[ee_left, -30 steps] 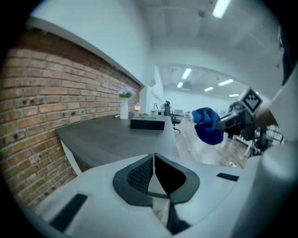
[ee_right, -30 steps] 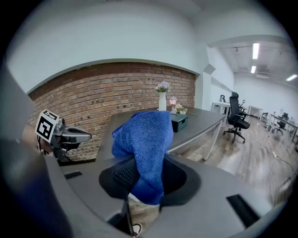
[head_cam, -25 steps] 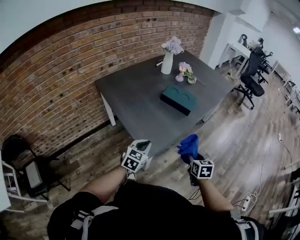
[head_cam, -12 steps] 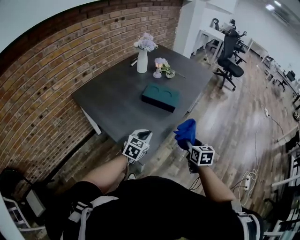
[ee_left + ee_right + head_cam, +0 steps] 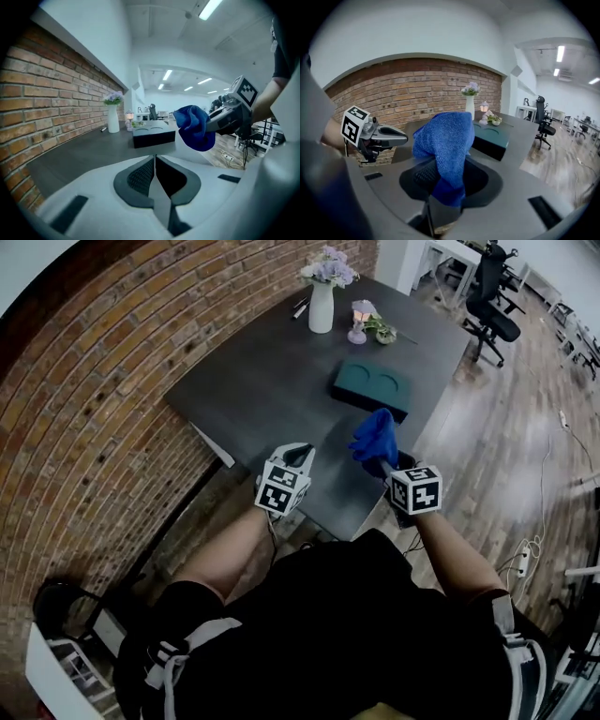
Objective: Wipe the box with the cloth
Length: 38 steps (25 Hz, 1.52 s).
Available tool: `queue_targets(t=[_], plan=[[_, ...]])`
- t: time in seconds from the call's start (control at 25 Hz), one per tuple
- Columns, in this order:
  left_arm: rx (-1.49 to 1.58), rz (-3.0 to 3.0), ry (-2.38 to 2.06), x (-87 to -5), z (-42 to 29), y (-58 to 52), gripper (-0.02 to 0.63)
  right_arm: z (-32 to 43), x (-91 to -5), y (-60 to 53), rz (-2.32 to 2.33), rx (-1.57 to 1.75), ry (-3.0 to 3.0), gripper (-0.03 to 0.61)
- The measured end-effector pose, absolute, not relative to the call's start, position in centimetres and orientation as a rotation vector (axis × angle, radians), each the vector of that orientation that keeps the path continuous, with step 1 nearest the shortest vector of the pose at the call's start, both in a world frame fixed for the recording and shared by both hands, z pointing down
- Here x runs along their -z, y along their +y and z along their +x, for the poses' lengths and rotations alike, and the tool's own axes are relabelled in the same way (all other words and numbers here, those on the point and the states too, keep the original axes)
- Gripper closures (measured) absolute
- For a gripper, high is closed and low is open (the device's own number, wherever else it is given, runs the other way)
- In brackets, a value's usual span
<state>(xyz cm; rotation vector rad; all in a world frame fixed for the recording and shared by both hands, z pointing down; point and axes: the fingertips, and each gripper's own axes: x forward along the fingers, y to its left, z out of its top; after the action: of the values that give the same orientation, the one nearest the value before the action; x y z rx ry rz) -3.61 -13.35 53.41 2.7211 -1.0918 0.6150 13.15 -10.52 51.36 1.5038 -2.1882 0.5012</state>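
Note:
A dark teal box [image 5: 371, 387] with two round dents in its lid lies on the dark grey table [image 5: 262, 399]; it also shows as the box [image 5: 153, 137] and the box [image 5: 491, 138] in the gripper views. My right gripper [image 5: 388, 465] is shut on a bunched blue cloth [image 5: 375, 438], held above the table's near edge, short of the box. The cloth [image 5: 446, 140] stands up between the jaws. My left gripper [image 5: 298, 457] hangs beside it over the near edge, jaws closed together on nothing [image 5: 154, 174].
A white vase of flowers [image 5: 322, 292], a small lamp [image 5: 359, 319] and a little plant [image 5: 381, 331] stand at the table's far end. A brick wall [image 5: 103, 381] runs along the left. Office chairs [image 5: 491, 306] stand beyond on the wooden floor [image 5: 506, 437].
I have come up to the table: both grippers, earlier over the floor, now reach over its near edge. The cloth stays held in the right gripper.

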Motion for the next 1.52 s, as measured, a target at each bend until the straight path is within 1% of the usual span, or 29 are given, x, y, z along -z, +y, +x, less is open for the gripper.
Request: queue_targets(t=[0.16,0.36,0.6,0.76,0.96,1.28,1.52], plan=[[-0.58,2.61,-1.142,-55.2,-6.3,-13.5,0.603,8.6,-52.4,-15.1,1.393,-0.498,-2.2,0.451],[-0.555,2.469,-1.282,-56.0,-9.0,-14.8,0.603,5.7,-52.6,-22.4,1.321,-0.499,-2.232,0.451],[-0.546,2.359,-1.414,-55.9,-10.6,-15.9,0.603,6.0,-54.5,-27.8,1.288,-0.547,-2.221,0.451],[-0.538,2.32,-1.44,-56.0,-10.1,-16.6,0.603,6.5,-56.2,-30.0,1.26,-0.585,-2.201,0.451],[-0.555,2.31,-1.449,-55.8,-10.1,-16.8,0.603,5.1,-56.6,-32.4,1.227,-0.569,-2.2,0.451],[-0.556,2.21,-1.539,-56.5,-15.4,-17.7,0.603,2.5,-56.0,-36.6,1.216,-0.521,-2.162,0.446],[-0.538,2.183,-1.537,-56.9,-17.3,-18.1,0.603,0.7,-55.3,-40.5,1.193,-0.467,-2.11,0.446]])
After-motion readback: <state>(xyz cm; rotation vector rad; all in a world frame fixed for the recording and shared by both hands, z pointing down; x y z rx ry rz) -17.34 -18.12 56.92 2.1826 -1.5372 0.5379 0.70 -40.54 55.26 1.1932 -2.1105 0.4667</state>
